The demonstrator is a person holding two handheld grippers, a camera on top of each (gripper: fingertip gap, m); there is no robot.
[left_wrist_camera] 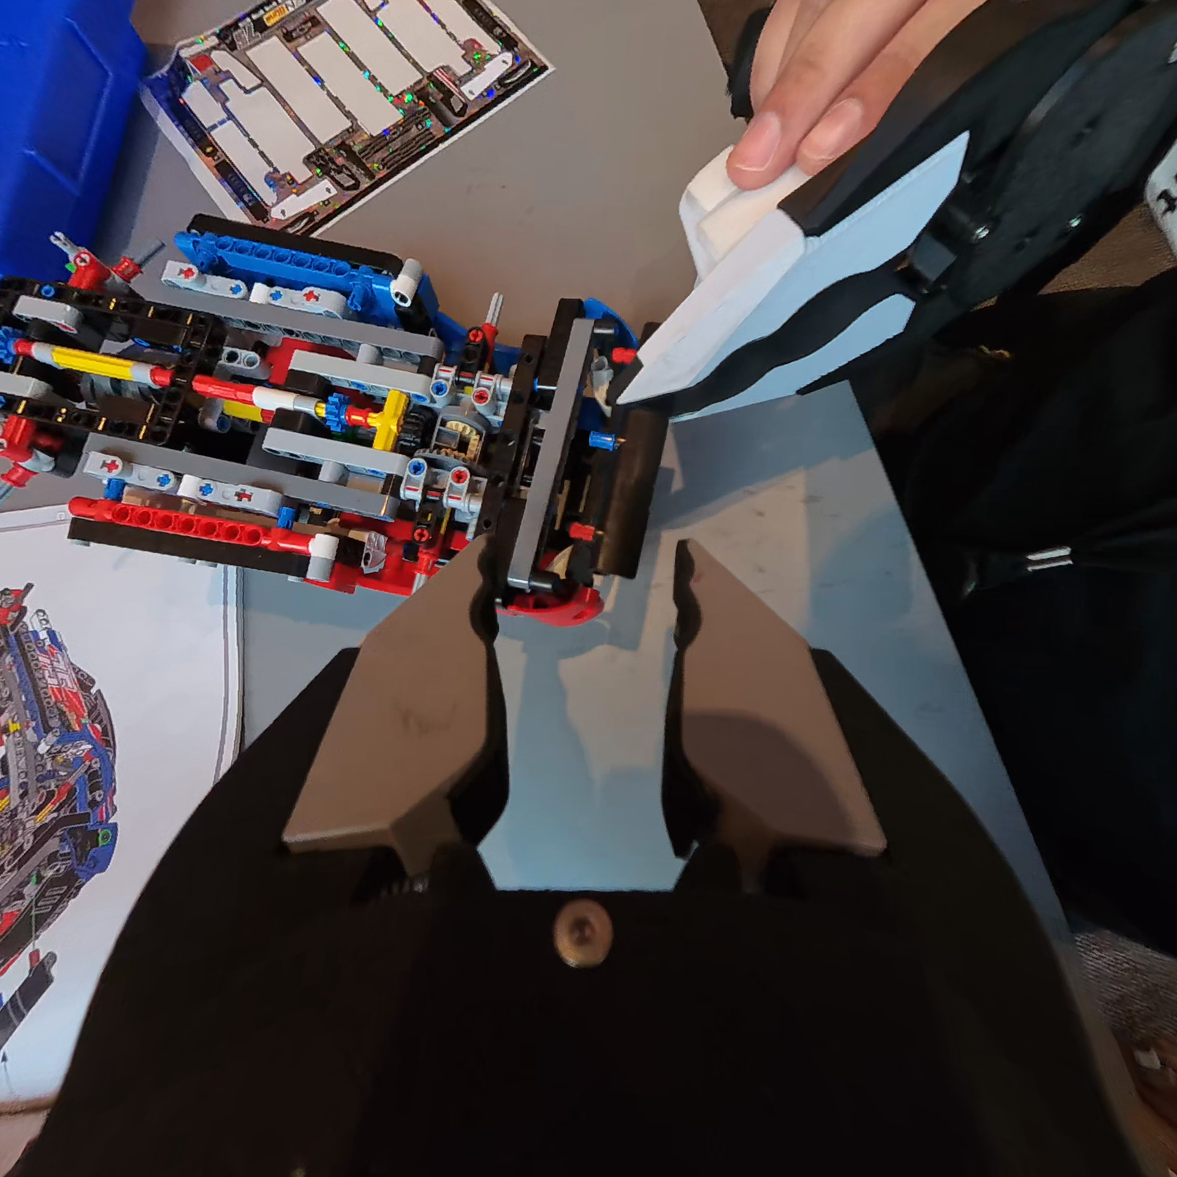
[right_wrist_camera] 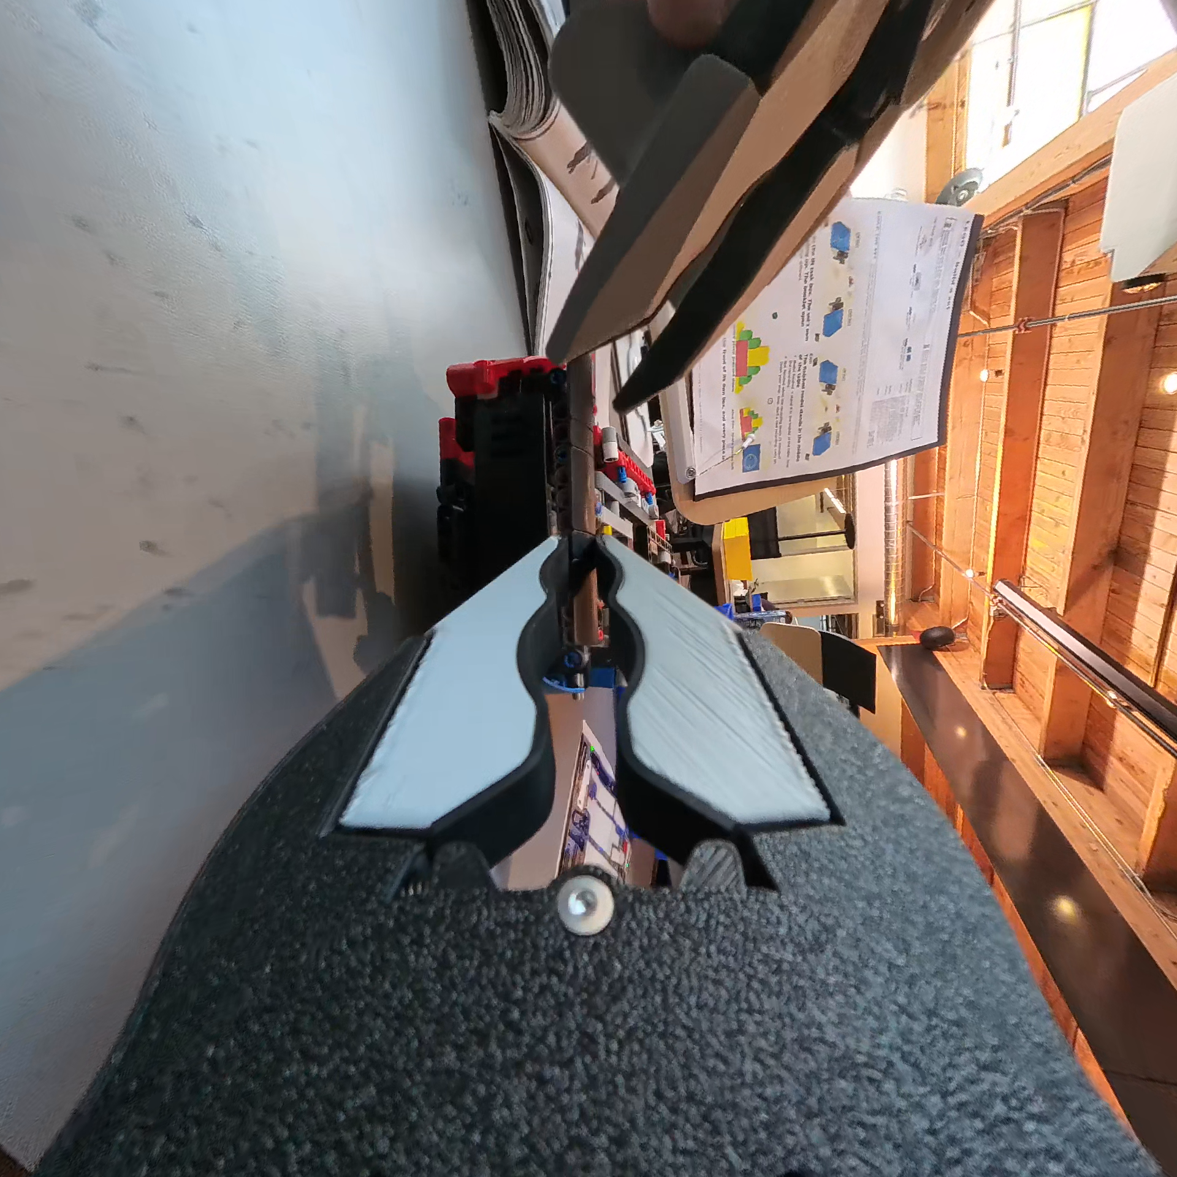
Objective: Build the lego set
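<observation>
Half-built lego car chassis [left_wrist_camera: 306, 414] lies flat on grey table [left_wrist_camera: 796, 509]. Left gripper [left_wrist_camera: 583, 573] spread wide, fingertips straddling chassis's black end frame [left_wrist_camera: 554, 446]. Right gripper [right_wrist_camera: 579, 567] pinching same frame's far corner. Sticker sheet [left_wrist_camera: 337, 102] lies beyond chassis.

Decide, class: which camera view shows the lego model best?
The left wrist view: the lego model lies lengthwise on the grey table, beams and gears visible. The right wrist view shows only its end, edge-on, partly hidden by the right gripper.
</observation>
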